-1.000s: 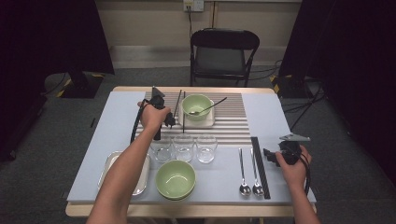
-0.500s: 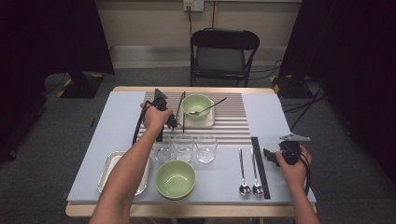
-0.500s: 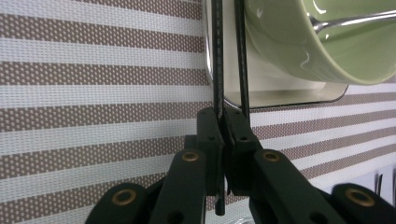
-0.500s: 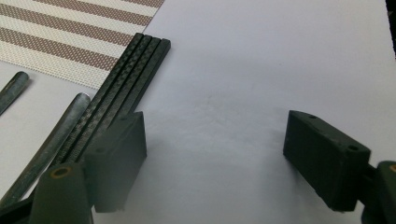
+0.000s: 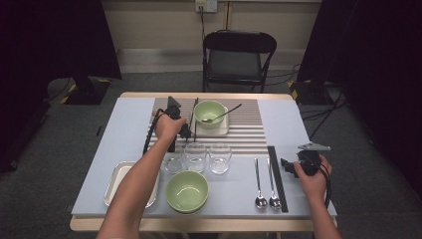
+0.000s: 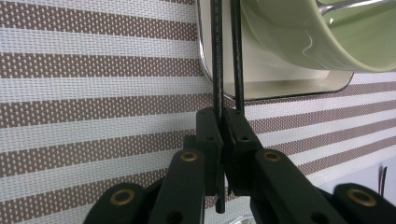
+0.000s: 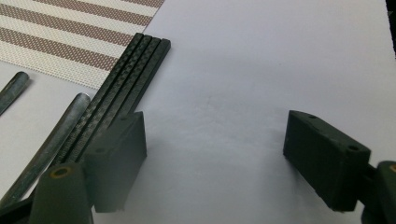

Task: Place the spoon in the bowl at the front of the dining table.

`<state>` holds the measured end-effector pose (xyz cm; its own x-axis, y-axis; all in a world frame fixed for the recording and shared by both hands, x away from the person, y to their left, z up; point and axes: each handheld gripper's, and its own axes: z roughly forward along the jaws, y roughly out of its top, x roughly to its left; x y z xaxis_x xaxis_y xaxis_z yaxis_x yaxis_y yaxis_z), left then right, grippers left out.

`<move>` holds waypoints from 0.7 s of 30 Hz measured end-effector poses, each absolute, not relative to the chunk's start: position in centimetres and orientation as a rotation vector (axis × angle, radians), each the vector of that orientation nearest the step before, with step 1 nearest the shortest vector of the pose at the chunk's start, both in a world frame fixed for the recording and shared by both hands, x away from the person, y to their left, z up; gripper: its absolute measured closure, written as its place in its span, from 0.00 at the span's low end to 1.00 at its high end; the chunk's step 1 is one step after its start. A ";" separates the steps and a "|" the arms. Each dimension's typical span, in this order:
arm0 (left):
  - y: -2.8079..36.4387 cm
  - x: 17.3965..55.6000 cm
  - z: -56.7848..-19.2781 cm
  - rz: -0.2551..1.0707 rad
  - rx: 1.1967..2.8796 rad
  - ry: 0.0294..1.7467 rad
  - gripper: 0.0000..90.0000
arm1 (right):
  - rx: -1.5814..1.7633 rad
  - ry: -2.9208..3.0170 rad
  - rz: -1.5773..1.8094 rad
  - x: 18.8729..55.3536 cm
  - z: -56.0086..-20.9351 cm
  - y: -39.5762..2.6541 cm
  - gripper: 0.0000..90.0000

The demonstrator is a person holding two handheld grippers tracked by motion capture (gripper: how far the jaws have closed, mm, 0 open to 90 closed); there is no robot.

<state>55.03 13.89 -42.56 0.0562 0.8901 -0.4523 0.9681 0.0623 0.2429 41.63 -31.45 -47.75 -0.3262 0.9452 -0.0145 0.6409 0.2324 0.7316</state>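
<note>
the left gripper (image 6: 219,122) is clamped on a pair of black chopsticks (image 6: 227,51) on the striped mat (image 5: 249,130), at 9 o'clock of the green bowl (image 5: 209,111). the right gripper (image 7: 215,154) gapes wide, holding nothing, over the worktop (image 7: 261,60).

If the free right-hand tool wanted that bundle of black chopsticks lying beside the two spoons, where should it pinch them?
Probably near the middle of the black chopsticks, coming straight down from above. They lie flat and side by side on the tablecloth, long and thin, so jaws set across their width would pinch all together. The spoons lie close on one side, leaving little room. The right gripper stands open beside them.
</note>
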 end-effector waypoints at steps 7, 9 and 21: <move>13.7 55.1 -42.7 -0.206 1.848 1.860 0.95 | 1.453 2.051 0.880 41.6 -47.8 -31.5 0.22; 13.7 55.1 -42.7 -0.204 1.852 1.853 0.95 | 1.456 2.050 0.880 41.6 -47.8 -31.4 0.22; 13.3 55.2 -43.1 -0.194 1.858 1.841 0.95 | 1.457 2.049 0.880 41.6 -47.8 -31.4 0.23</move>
<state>55.24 13.28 -43.05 0.0694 0.8921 -0.4464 0.9657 0.0521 0.2543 41.63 -31.44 -47.75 -0.3234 0.9462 -0.0129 0.6424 0.2295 0.7312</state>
